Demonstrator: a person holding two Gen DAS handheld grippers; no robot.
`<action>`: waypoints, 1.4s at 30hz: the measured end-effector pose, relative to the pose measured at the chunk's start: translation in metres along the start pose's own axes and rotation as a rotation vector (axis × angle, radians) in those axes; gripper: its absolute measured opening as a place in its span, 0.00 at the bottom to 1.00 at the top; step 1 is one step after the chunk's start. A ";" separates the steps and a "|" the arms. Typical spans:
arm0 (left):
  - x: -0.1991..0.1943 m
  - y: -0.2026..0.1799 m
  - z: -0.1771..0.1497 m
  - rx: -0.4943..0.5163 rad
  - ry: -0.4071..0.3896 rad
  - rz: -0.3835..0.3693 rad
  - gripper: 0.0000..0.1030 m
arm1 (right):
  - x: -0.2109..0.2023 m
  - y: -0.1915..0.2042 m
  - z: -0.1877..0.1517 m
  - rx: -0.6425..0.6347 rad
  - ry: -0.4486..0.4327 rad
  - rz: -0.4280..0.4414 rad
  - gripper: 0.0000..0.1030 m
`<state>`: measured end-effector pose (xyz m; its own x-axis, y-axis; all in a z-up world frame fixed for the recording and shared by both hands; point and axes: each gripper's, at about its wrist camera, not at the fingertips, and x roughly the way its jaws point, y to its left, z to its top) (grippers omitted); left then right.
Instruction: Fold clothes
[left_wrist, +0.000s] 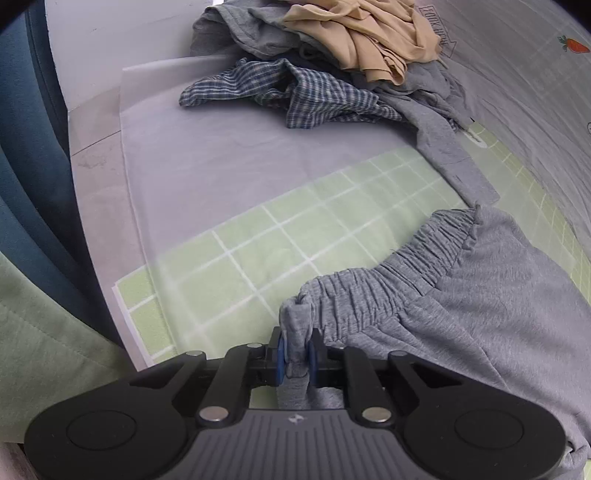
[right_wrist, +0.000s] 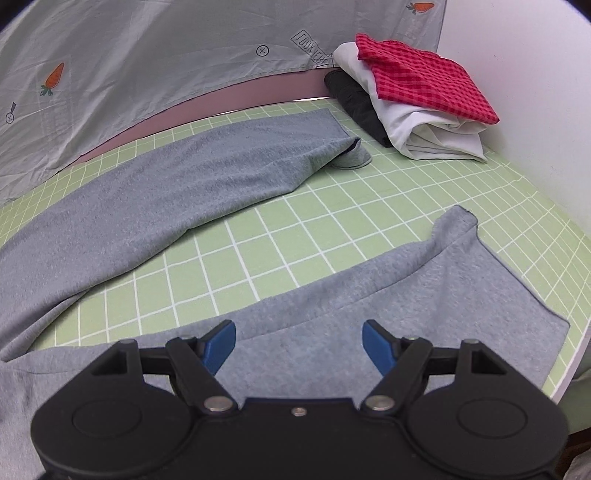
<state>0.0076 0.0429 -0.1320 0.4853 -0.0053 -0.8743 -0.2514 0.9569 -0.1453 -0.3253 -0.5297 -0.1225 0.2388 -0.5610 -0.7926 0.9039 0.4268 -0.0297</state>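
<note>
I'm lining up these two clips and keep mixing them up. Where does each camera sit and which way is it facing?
Left wrist: on the left gripper, facing the unfolded pile; its fingers pinch the waistband of the grey pants.
Right wrist: on the right gripper, fingers open over a pant leg, facing the folded stack.
Shared: grey pants, green grid mat.

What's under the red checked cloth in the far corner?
The red checked cloth lies on top of a folded white garment, with a folded black one beside and partly beneath that. All rest on the green grid mat. Anything deeper in the stack is hidden.
</note>
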 end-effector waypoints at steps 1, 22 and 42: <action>-0.002 -0.001 0.000 -0.004 -0.005 0.008 0.27 | 0.001 -0.003 0.001 0.002 0.002 -0.001 0.74; -0.034 -0.198 -0.060 0.183 -0.057 -0.093 0.76 | 0.061 -0.106 0.068 0.175 -0.064 -0.027 0.43; 0.029 -0.307 -0.080 0.283 0.105 0.012 0.80 | 0.200 -0.141 0.154 0.915 0.028 0.293 0.41</action>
<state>0.0322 -0.2745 -0.1501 0.3904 -0.0097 -0.9206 -0.0057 0.9999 -0.0129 -0.3505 -0.8114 -0.1837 0.5017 -0.4982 -0.7072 0.7389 -0.1782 0.6498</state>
